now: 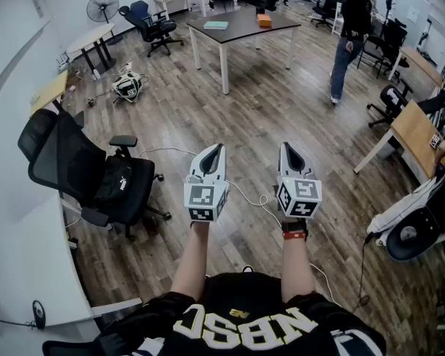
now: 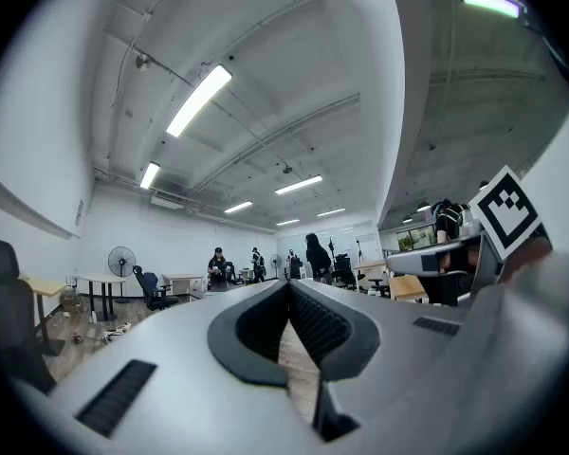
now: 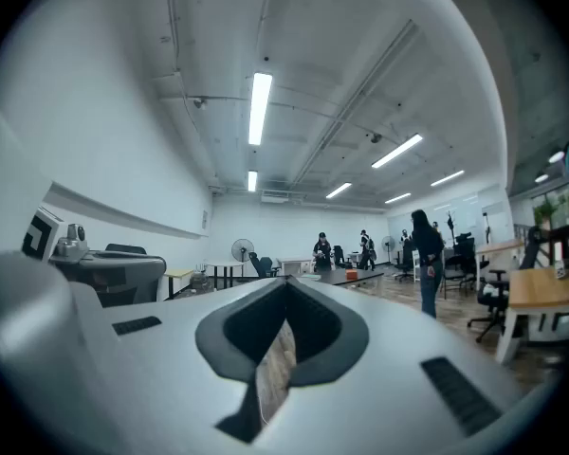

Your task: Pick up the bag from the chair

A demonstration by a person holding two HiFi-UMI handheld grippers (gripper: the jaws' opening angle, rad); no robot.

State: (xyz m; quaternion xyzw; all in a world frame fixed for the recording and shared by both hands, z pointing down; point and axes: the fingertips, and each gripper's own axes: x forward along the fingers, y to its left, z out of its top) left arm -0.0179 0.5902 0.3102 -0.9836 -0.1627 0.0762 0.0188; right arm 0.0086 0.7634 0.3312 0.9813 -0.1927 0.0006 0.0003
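Observation:
The black bag (image 1: 113, 183) lies on the seat of a black mesh office chair (image 1: 59, 156) at the left of the head view, beside a white desk. My left gripper (image 1: 216, 148) and right gripper (image 1: 288, 147) are held side by side over the wooden floor, to the right of the chair and well apart from it. Both are shut with nothing between the jaws. In the left gripper view the left gripper (image 2: 288, 285) has its pads meeting at the tip. The right gripper (image 3: 286, 283) looks the same in its own view. The bag appears in neither gripper view.
A dark table (image 1: 241, 25) with an orange box stands ahead. A person (image 1: 349, 39) stands at the far right. There are wooden desks (image 1: 417, 133) and chairs on the right, a blue chair (image 1: 151, 24) and fan (image 1: 103, 7) at the back left, and a white cable (image 1: 246, 195) on the floor.

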